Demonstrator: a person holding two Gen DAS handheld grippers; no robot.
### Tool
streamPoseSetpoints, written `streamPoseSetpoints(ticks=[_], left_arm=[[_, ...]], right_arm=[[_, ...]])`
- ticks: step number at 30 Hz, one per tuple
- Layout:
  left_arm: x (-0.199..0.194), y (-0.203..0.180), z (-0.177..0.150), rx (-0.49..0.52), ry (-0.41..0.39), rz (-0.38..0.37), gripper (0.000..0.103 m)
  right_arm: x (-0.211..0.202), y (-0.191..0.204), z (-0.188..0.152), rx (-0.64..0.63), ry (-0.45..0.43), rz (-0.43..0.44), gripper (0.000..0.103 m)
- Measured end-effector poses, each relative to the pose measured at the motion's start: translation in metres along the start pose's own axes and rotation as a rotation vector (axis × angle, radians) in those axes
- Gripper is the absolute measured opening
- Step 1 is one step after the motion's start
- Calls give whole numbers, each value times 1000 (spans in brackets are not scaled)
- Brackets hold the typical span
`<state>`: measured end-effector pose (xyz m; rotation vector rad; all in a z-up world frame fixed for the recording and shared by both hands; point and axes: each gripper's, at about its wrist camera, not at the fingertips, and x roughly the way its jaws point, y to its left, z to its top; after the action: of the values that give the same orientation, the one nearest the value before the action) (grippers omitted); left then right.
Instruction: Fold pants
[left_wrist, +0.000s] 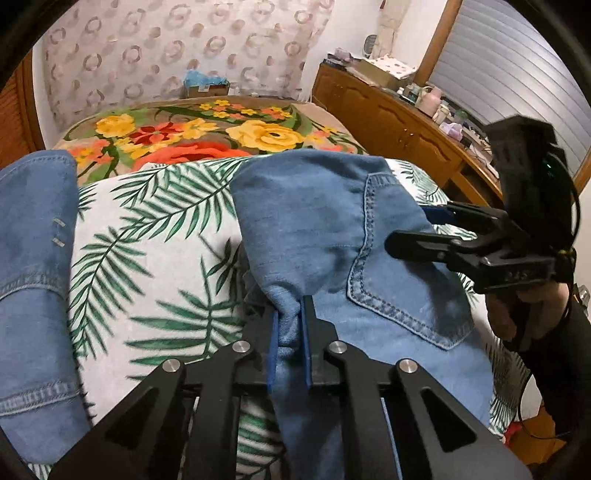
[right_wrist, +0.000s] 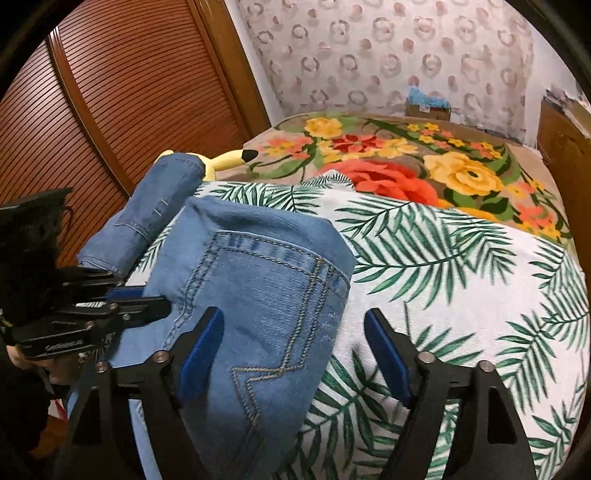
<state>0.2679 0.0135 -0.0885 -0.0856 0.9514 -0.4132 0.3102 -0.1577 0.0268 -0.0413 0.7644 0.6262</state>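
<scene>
The left gripper (left_wrist: 290, 332) has its fingers clamped on a bunched fold of the blue pants (left_wrist: 325, 221), which lie on the bed's leaf-print sheet (left_wrist: 155, 258) near its front edge. The right gripper (right_wrist: 295, 343) has its fingers apart over the denim.

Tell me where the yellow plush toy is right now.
In the right wrist view the yellow plush toy lies at upper left, on the floral blanket just behind the jeans leg's end, near the wooden shutter door.

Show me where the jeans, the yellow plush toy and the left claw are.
jeans (right_wrist: 258, 280), right wrist view, back pocket.
yellow plush toy (right_wrist: 231, 159), right wrist view, ear.
left claw (left_wrist: 290, 321), left wrist view, pinched denim between fingertips.
</scene>
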Motion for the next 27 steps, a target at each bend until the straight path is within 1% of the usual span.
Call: streamPoseSetpoints(ticks=[5, 10, 13, 16, 17, 18, 19, 21, 22, 23, 27], left_arm=[[-2, 3, -5, -10, -1, 20, 11], [-4, 4, -8, -7, -10, 30, 11], [-4, 5, -8, -6, -11, 32, 11], [-4, 5, -8, -9, -12, 32, 11], [-5, 6, -8, -11, -14, 30, 11], [-6, 6, -8, -13, -16, 29, 11], [-7, 6, -8, -15, -17, 27, 11], [-11, 7, -7, -20, -26, 23, 11], [-15, 6, -7, -23, -36, 24, 11], [-19, 6, -7, -24, -47, 25, 10], [-45, 9, -6, -51, -120, 35, 10]], right_arm=[[22, 0, 7, 11, 37, 55, 85], [39, -7, 10, 41, 75, 128, 85], [44, -10, 12, 58, 73, 154, 82], [47, -13, 11, 75, 80, 186, 72], [47, -15, 11, 80, 81, 197, 67], [47, -16, 11, 86, 82, 214, 58], [45, -16, 10, 88, 82, 227, 53], [39, -14, 11, 82, 73, 243, 33], [31, -12, 11, 81, 56, 256, 29], [26, -11, 12, 85, 43, 274, 26], [0, 16, 27, 31, -12, 265, 24]])
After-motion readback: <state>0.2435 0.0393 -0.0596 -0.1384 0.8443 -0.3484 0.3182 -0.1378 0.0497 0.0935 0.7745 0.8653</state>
